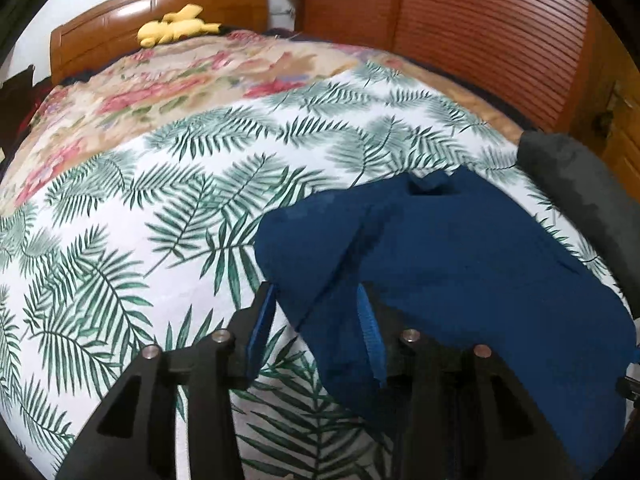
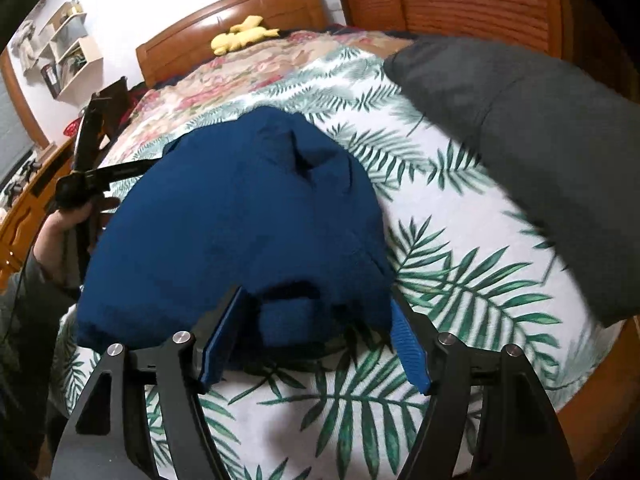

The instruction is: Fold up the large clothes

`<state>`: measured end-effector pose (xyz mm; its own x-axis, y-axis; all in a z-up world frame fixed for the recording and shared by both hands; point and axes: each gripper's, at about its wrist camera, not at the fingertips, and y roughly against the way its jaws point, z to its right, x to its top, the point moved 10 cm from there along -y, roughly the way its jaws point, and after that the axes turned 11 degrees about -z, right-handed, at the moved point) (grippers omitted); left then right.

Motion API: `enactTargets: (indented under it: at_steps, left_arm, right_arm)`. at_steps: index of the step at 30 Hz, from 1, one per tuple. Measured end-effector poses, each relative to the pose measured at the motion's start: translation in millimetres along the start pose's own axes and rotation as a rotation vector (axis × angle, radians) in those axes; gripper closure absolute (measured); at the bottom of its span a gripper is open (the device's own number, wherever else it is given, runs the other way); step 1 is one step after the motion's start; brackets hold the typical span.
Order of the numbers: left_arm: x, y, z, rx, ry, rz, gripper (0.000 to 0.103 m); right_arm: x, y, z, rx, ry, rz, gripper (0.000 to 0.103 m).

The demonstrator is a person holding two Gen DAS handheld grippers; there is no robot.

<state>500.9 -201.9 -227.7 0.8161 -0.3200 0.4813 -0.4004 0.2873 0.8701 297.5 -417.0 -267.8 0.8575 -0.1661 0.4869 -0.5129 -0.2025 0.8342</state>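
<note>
Blue garment: a dark blue garment (image 2: 240,216) lies bunched and partly folded on the bed, on the palm-leaf sheet (image 1: 120,240); in the left wrist view it sits toward the right side (image 1: 460,248).
Left gripper: the left gripper (image 1: 316,328) has its fingers spread apart; a fold of the blue cloth lies between them, against the right pad, while the left pad (image 1: 260,328) stands clear of the fabric. It grasps nothing.
Right gripper: the right gripper (image 2: 316,340) is likewise spread wide, its blue pads (image 2: 408,352) flanking the near edge of the garment without pinching it.
Grey garment: a dark grey garment (image 2: 540,152) lies on the sheet to the right of the blue one, apart from it.
Bedding: beyond the leaf sheet lies a floral blanket (image 1: 160,92), reaching up toward the wooden headboard (image 1: 160,12).
Toy: a yellow plush toy (image 1: 176,26) rests at the head of the bed.
Surroundings: a louvred wooden wardrobe (image 1: 480,32) stands beside the bed; white wall shelves (image 2: 68,48) show in the right wrist view.
</note>
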Motion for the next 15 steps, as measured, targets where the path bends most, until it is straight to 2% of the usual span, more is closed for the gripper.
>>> enactTargets:
  at_steps: [2, 7, 9, 11, 12, 13, 14, 15]
  left_arm:
    - [-2, -7, -5, 0.014, 0.011, -0.014, 0.049]
    - [0, -17, -6, -0.012, 0.017, -0.046, 0.046]
    - [1, -19, -5, -0.022, 0.017, -0.048, 0.047]
    - [2, -23, -6, -0.08, 0.06, -0.059, 0.047]
    - [3, -24, -3, -0.124, 0.078, -0.063, 0.056]
    - [3, -24, -1, -0.151, 0.085, -0.064, 0.061]
    - [4, -24, 1, -0.164, 0.087, -0.06, 0.072]
    - [4, -23, 8, -0.159, 0.064, -0.062, 0.085]
  right_arm:
    - [5, -6, 1, 0.045, -0.031, -0.007, 0.027]
    - [15, -18, -9, 0.1, -0.016, -0.021, 0.026]
    - [18, -21, -16, 0.118, 0.008, -0.016, 0.032]
    - [21, -23, -20, 0.132, 0.031, -0.011, 0.049]
    - [22, -22, -22, 0.138, 0.046, 0.0, 0.054]
    - [24, -20, -24, 0.145, 0.06, 0.006, 0.066]
    - [26, -17, -26, 0.15, 0.078, 0.02, 0.075]
    - [28, -14, -28, 0.147, 0.097, 0.028, 0.077]
